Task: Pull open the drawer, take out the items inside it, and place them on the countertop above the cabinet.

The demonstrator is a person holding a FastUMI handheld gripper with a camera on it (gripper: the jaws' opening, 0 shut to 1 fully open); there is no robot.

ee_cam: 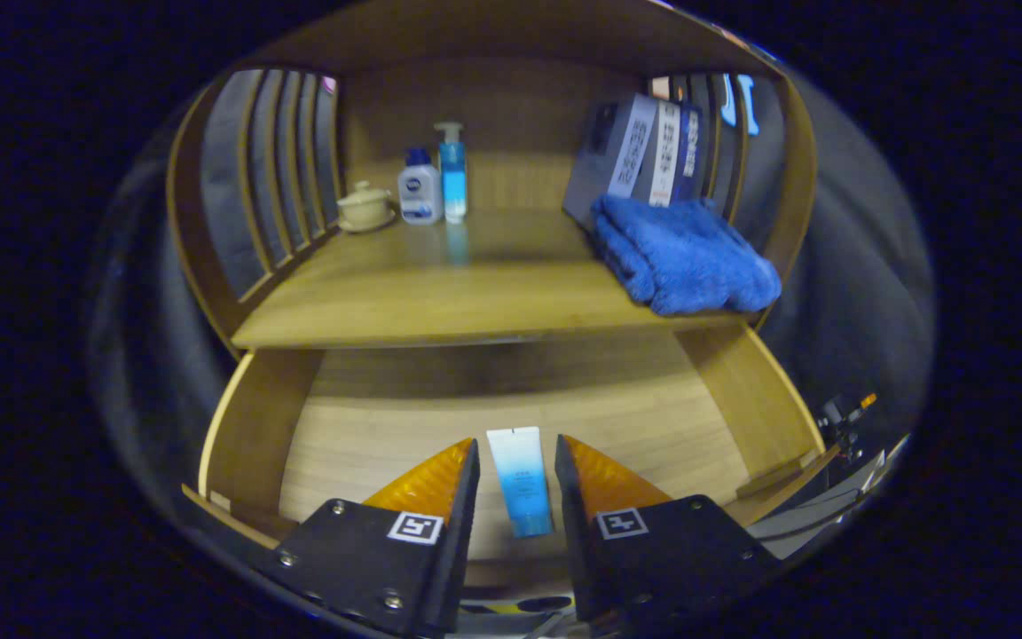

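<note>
Pulled-out wooden drawer (511,408) holds a white-and-blue squeeze tube (520,479); gripper (516,454) fingers spread, straddling that tube untouched. Closing off-centre could probably skid it away.

Smooth wooden drawer (564,417), terry towel (684,253)

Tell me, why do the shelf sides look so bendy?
Gripper view: the fisheye lens bows the straight side slats and drawer walls outward; the countertop shows a soft sheen, and the tube between the open fingers is sharp.
</note>
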